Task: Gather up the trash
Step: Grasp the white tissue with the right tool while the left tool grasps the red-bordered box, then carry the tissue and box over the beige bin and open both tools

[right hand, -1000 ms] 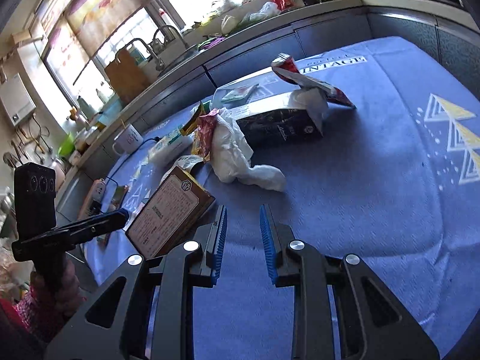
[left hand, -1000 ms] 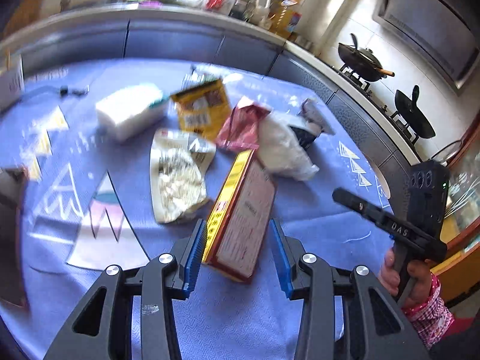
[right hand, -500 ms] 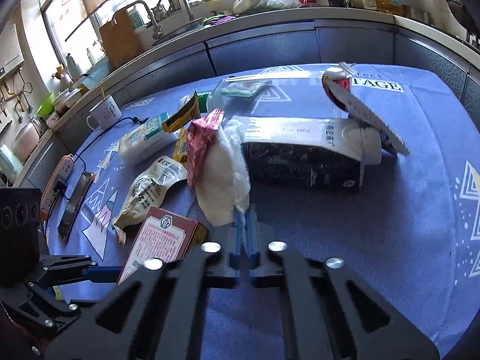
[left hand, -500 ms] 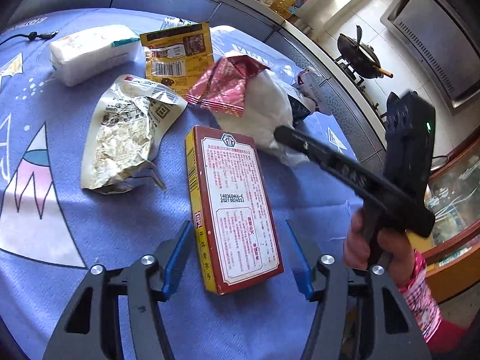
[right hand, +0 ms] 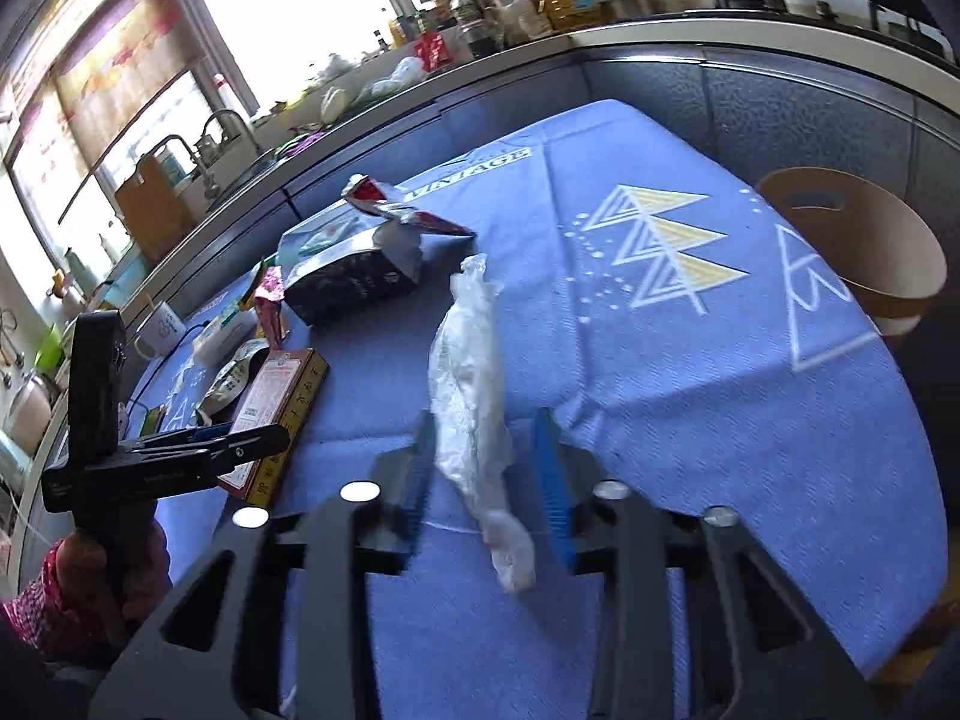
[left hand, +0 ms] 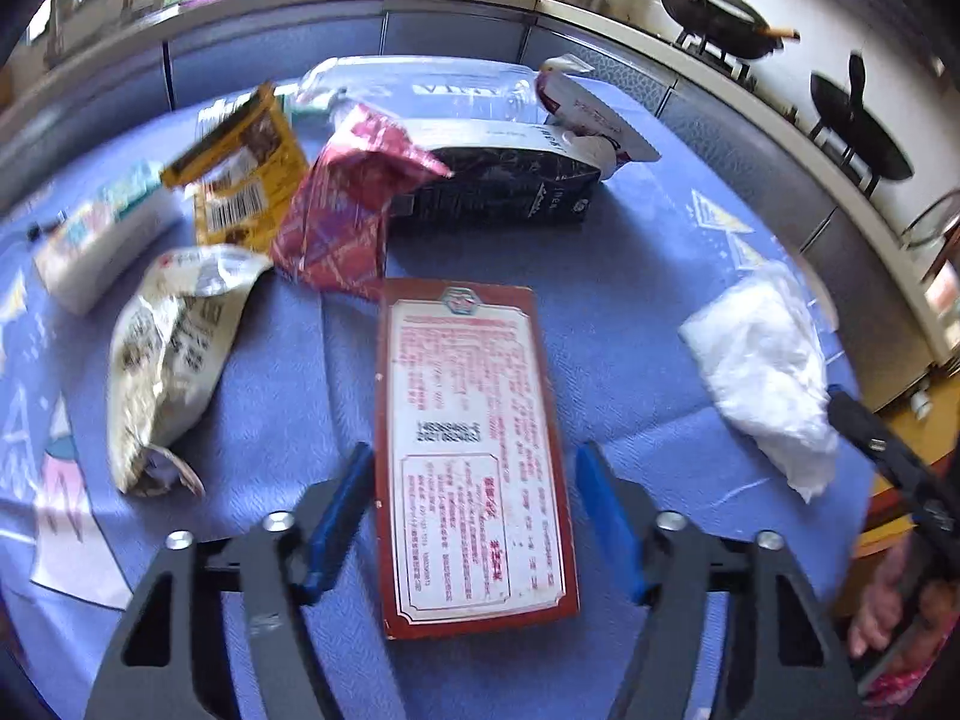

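A blue patterned cloth printed "VINTAGE" covers the counter [right hand: 750, 408]. The left gripper [left hand: 474, 516] has its jaws spread around a flat red cardboard box [left hand: 468, 450]. The right gripper [right hand: 486, 480], jaws spread, has a crumpled white plastic bag [right hand: 471, 384] between them near the counter's front edge.

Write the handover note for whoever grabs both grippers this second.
Left gripper: open, one finger on each side of the red box, which lies flat on the blue tablecloth.
Right gripper: open, with the white plastic bag between its fingers, not clamped.
Also on the cloth: black carton, red wrapper, yellow packet, crumpled white packet.
Tan bin: past the table's edge, no trash visible in it.
Done: nothing binned, as far as shows.
Left: grip the box and the bag, bin them, then the rest.
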A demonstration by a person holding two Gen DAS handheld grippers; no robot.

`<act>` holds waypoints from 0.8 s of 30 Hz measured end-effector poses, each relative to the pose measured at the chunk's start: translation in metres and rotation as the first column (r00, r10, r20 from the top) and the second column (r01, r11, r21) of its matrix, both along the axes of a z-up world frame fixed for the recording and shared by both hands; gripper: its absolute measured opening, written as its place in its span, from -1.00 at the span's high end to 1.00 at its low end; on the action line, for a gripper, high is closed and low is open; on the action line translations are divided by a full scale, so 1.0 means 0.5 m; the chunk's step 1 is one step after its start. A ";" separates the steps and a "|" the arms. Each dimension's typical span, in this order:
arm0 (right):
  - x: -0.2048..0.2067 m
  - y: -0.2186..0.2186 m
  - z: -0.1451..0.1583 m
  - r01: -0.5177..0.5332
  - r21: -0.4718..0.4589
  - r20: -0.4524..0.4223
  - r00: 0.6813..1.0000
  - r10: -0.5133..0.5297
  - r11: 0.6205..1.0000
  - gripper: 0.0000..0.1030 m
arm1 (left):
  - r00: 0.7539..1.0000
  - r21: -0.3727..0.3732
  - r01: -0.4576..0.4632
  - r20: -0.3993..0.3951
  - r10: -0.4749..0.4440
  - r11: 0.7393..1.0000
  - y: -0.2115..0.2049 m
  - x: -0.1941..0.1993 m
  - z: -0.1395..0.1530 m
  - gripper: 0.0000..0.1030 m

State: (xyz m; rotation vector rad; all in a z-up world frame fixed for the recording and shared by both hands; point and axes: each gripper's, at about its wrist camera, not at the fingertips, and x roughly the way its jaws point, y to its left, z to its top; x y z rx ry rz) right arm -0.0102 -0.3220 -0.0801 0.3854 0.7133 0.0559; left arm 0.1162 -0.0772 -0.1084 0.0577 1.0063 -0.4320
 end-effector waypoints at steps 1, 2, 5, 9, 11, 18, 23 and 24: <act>-0.011 -0.006 -0.001 0.016 -0.007 0.013 1.000 -0.016 1.000 -0.22 | 1.000 -0.002 0.008 0.002 -0.008 1.000 -0.003 0.000 0.000 -0.18; -0.017 -0.007 0.000 0.020 -0.015 0.018 1.000 -0.019 1.000 -0.22 | 1.000 -0.018 0.019 -0.002 -0.019 1.000 -0.008 -0.002 0.001 -0.18; -0.036 0.005 0.001 0.013 -0.078 0.040 0.999 -0.010 0.997 -0.23 | 0.999 -0.047 0.054 0.002 -0.054 0.997 -0.012 -0.019 0.013 -0.17; -0.032 0.042 -0.008 -0.040 -0.176 0.040 0.998 0.048 0.984 -0.24 | 0.992 -0.108 0.126 0.044 -0.122 0.986 -0.024 -0.055 0.059 -0.17; -0.025 0.062 -0.019 -0.061 -0.232 0.030 0.997 0.070 0.971 -0.24 | 0.987 -0.122 0.155 0.049 -0.150 0.980 -0.051 -0.057 0.076 -0.17; 0.002 0.037 -0.037 -0.059 -0.232 0.021 0.998 0.066 0.971 0.96 | 0.976 -0.146 0.217 0.006 -0.219 0.965 -0.095 -0.070 0.079 -0.17; -0.021 -0.054 0.035 0.106 -0.174 0.173 0.982 -0.075 0.979 0.96 | 0.962 -0.164 0.273 0.015 -0.274 0.948 -0.157 -0.047 0.105 -0.17; -0.024 -0.073 0.042 0.131 -0.155 0.186 0.977 -0.102 0.979 0.96 | 0.956 -0.170 0.292 0.024 -0.292 0.941 -0.176 -0.044 0.113 -0.17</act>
